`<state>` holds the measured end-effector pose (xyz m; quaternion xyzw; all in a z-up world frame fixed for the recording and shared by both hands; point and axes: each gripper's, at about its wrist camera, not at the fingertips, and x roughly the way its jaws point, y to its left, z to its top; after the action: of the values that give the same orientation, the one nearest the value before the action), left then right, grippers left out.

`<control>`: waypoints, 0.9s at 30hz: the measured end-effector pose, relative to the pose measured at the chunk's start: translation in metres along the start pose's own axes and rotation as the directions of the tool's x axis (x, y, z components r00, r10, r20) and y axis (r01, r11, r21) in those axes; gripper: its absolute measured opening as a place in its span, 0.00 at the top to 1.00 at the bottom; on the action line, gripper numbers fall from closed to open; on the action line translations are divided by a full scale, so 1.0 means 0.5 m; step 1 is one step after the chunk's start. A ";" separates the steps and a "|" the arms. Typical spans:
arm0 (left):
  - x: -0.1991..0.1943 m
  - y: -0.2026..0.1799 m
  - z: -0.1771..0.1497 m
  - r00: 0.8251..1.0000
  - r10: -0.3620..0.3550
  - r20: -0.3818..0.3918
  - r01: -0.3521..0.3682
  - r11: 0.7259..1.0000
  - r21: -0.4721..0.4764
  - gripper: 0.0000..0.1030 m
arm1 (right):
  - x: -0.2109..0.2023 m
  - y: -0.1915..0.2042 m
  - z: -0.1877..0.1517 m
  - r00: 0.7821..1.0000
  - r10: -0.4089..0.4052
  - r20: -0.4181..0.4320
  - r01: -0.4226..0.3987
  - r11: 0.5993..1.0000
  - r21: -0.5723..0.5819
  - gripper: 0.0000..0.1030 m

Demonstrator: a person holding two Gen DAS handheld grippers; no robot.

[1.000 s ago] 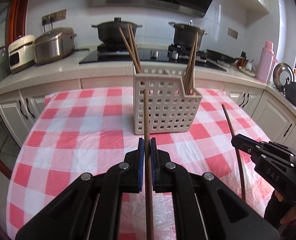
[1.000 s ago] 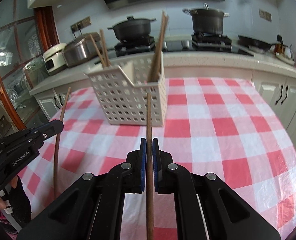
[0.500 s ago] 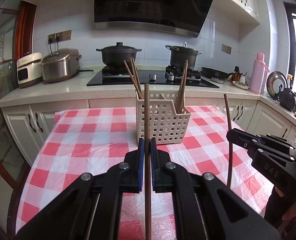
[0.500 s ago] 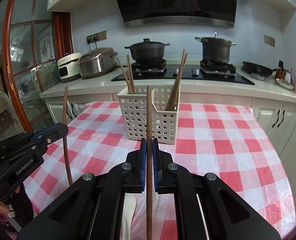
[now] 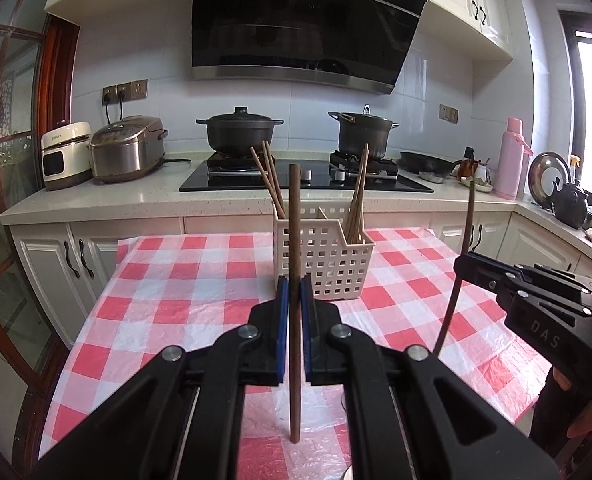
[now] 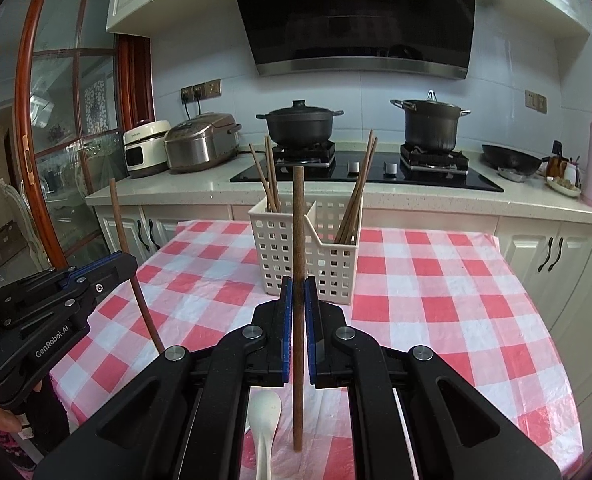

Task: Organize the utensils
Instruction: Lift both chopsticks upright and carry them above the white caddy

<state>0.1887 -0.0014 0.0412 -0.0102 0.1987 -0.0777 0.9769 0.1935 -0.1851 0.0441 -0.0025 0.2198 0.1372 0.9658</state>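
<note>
A white perforated basket (image 5: pixel 327 258) (image 6: pixel 274 252) with two compartments stands on the red-checked table, with brown chopsticks leaning in each side. My left gripper (image 5: pixel 294 284) is shut on one upright brown chopstick (image 5: pixel 294 208), held above the table in front of the basket. My right gripper (image 6: pixel 298 286) is shut on a second upright chopstick (image 6: pixel 298 208), also short of the basket. Each gripper shows in the other's view: the right gripper (image 5: pixel 461 266) at the right, the left gripper (image 6: pixel 126 262) at the left. A white spoon (image 6: pixel 266 416) lies on the cloth under the right gripper.
Behind the table runs a counter (image 5: pixel 136 196) with a hob, two black pots (image 5: pixel 240 128) (image 5: pixel 361 132), a rice cooker (image 5: pixel 126 148) and a pink flask (image 5: pixel 511 160). White cabinets (image 6: pixel 551 248) close in on the right. Bare checked cloth (image 5: pixel 184 292) lies around the basket.
Both grippers have risen and drawn back from the basket with their chopsticks still held. The basket now looks smaller and farther, and more of the wall and hood shows.
</note>
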 end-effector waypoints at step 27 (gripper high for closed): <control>0.002 -0.003 0.032 0.999 0.017 0.039 -0.018 0.999 0.029 0.94 | 0.017 -0.003 0.035 0.999 -0.009 0.036 0.009 1.000 -0.006 0.94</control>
<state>0.1956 -0.0033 0.0557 0.0044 0.1785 -0.0719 0.9813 0.2087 -0.1832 0.0561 -0.0040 0.2021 0.1336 0.9702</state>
